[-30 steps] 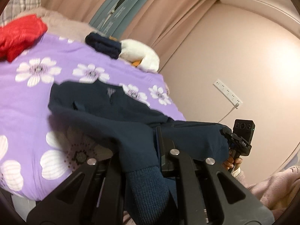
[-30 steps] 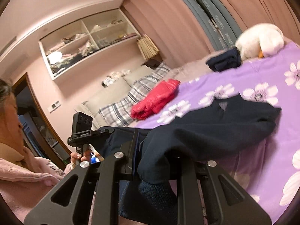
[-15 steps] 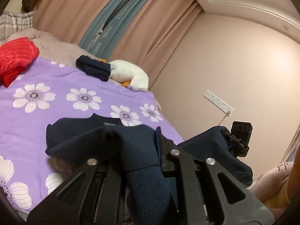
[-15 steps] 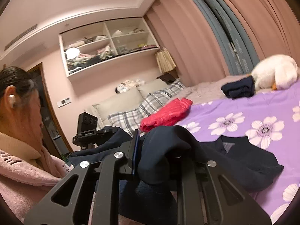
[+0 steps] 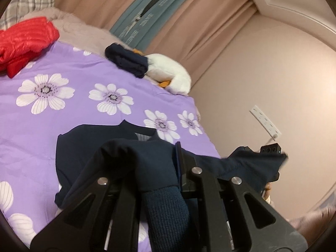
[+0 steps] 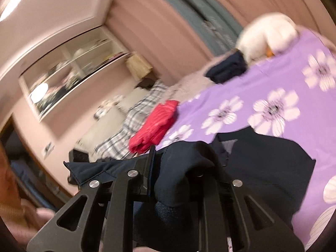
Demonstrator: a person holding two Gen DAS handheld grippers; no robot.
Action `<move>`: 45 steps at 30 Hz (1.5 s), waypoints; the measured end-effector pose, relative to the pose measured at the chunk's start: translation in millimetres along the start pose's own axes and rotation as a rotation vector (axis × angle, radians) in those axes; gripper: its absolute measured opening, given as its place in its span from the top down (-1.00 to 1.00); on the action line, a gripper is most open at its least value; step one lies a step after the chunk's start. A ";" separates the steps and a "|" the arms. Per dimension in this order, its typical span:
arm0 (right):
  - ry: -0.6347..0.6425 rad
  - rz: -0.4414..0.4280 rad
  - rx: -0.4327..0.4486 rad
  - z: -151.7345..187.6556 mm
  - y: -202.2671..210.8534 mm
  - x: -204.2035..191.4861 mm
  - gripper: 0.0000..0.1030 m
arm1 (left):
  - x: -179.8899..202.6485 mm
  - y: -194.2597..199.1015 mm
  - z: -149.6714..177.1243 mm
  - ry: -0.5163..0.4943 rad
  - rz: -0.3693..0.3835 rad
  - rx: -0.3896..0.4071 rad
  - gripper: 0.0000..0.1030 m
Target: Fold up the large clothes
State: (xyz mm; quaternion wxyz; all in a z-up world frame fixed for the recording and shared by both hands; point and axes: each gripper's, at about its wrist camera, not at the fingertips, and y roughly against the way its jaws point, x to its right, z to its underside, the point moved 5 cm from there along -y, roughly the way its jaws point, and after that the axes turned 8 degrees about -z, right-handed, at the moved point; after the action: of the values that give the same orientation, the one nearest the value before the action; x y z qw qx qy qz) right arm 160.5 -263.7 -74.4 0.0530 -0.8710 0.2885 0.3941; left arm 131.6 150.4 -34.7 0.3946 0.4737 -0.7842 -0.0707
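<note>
1. Left gripper fingers were clamped on the navy sweater at its ribbed hem; right gripper fingers likewise
2. Best done by keeping the hem taut between both grips, level, then laying it squarely over the collar end
3. Sweater was dark navy, soft knit; its upper half lay on the purple floral bed, its lower half hung lifted

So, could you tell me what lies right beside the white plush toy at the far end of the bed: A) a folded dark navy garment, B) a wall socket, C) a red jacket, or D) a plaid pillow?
A: the folded dark navy garment rests against the white plush toy, while the red jacket lies further along the purple bedspread.
</note>
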 end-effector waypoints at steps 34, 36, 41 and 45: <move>-0.573 0.379 -0.033 -1.4 -84.4 257.4 0.65 | -176.4 -264.8 -20.7 0.340 -0.360 -0.391 0.79; -0.613 0.380 -0.032 0.7 -85.9 267.5 0.65 | -184.7 -275.0 -19.3 0.358 -0.381 -0.417 0.78; -0.706 0.367 -0.032 4.3 -85.8 282.7 0.55 | -199.0 -287.6 -18.1 0.468 -0.355 -0.458 0.57; -0.802 0.299 0.011 -2.0 -82.4 286.1 0.13 | -200.5 -289.9 -30.9 0.541 -0.284 -0.400 -0.22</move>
State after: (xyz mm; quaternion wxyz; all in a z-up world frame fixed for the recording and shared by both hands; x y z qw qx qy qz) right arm 356.3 -328.0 -289.3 0.1080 -0.5970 0.3704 0.7034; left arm 400.2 161.8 -264.9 0.6588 0.4930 -0.5484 -0.1489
